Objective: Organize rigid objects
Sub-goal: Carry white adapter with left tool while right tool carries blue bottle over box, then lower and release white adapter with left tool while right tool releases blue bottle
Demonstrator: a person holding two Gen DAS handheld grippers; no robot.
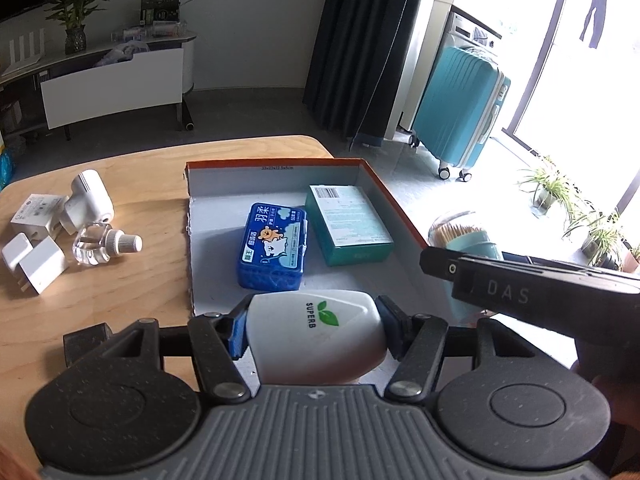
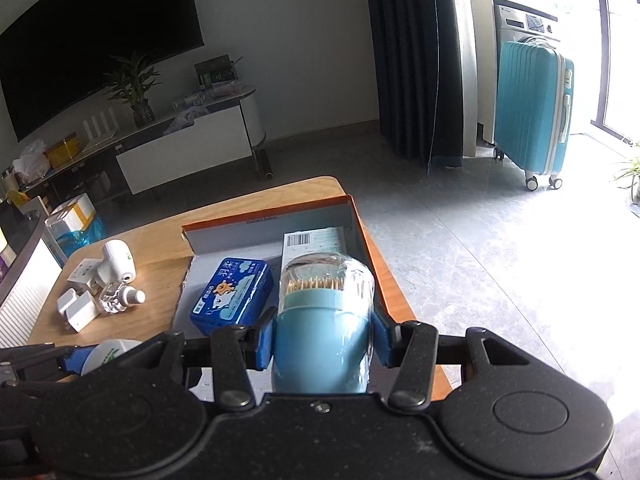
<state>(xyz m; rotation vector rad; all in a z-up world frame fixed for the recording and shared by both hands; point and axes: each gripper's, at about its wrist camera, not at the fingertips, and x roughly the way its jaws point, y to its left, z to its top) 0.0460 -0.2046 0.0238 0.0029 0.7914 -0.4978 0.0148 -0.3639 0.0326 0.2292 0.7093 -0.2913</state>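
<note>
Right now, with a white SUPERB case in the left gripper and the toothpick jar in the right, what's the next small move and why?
Probably lower the left gripper and set the white case on the bare floor of the open box, near the blue case. It already hangs over the box's near end, and the spot beneath looks free. The right gripper holds the toothpick jar alongside.

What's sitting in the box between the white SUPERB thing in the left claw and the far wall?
The blue tissue case, then bare box floor up to the far wall, seen in the left wrist view.
</note>
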